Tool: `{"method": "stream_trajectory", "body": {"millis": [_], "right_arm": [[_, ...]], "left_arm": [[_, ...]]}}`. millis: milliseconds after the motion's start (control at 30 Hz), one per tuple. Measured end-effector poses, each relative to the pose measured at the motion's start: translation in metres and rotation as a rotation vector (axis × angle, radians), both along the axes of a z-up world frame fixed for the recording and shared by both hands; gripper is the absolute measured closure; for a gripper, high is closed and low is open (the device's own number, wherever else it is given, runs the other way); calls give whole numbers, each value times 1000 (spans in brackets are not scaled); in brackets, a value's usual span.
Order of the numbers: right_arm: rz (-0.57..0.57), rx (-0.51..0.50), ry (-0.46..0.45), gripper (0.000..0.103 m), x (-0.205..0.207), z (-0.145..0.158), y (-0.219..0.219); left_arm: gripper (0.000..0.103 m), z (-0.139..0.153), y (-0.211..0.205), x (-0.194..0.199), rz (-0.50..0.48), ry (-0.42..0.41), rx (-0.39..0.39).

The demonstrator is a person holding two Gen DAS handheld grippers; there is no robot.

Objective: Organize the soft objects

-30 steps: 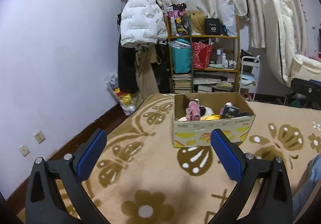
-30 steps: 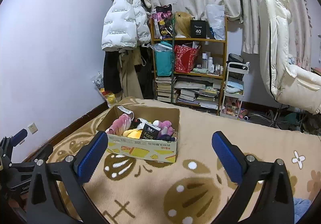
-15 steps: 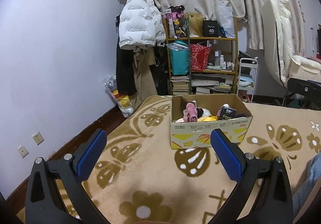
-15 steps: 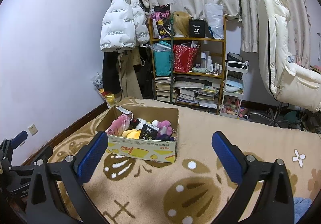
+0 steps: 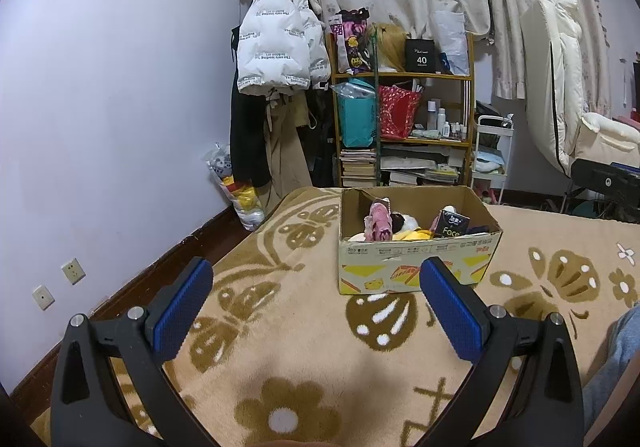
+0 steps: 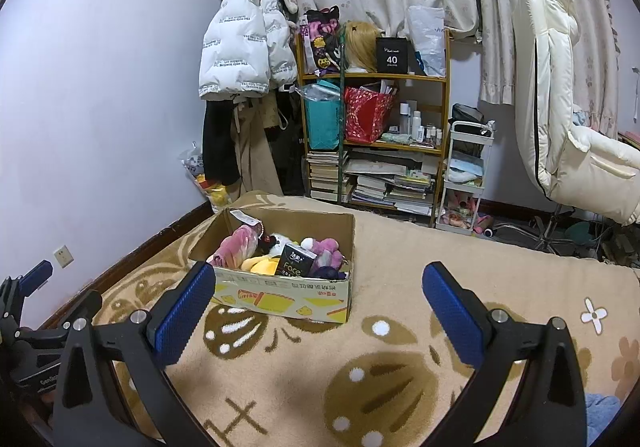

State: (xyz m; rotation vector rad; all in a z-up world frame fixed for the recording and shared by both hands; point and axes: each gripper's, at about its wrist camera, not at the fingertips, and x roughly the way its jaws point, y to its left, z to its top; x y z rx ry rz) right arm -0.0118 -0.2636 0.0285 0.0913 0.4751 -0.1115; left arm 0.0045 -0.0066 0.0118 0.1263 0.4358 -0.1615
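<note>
Cardboard box (image 5: 416, 251) of plush toys (image 6: 236, 249) ahead; left gripper (image 5: 316, 311) and right gripper (image 6: 318, 313) both wide, empty. I approach low, pinching one toy's bulk.

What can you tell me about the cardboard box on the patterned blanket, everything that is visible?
The cardboard box is brown inside and printed yellow, white and red outside. It is open at the top, with no flaps visible, and stands upright on the tan patterned blanket. Inside lie soft toys in pink, purple, yellow and black-white, plus a black tissue pack leaning near the front wall. A white label sits on the far left corner. Neither gripper touches it.
</note>
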Motion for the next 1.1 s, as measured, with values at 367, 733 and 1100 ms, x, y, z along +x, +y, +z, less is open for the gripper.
{"method": "stream_trajectory", "body": {"millis": [367, 733, 1100], "right_arm": [[-1, 0, 1, 0, 1, 0, 0], [-1, 0, 2, 0, 1, 1, 0], [0, 0, 3, 0, 1, 1, 1]], "left_arm": [[1, -1, 1, 1, 1, -2, 2], [1, -2, 0, -1, 0, -4, 7], [1, -3, -1, -4, 13, -9, 2]]}}
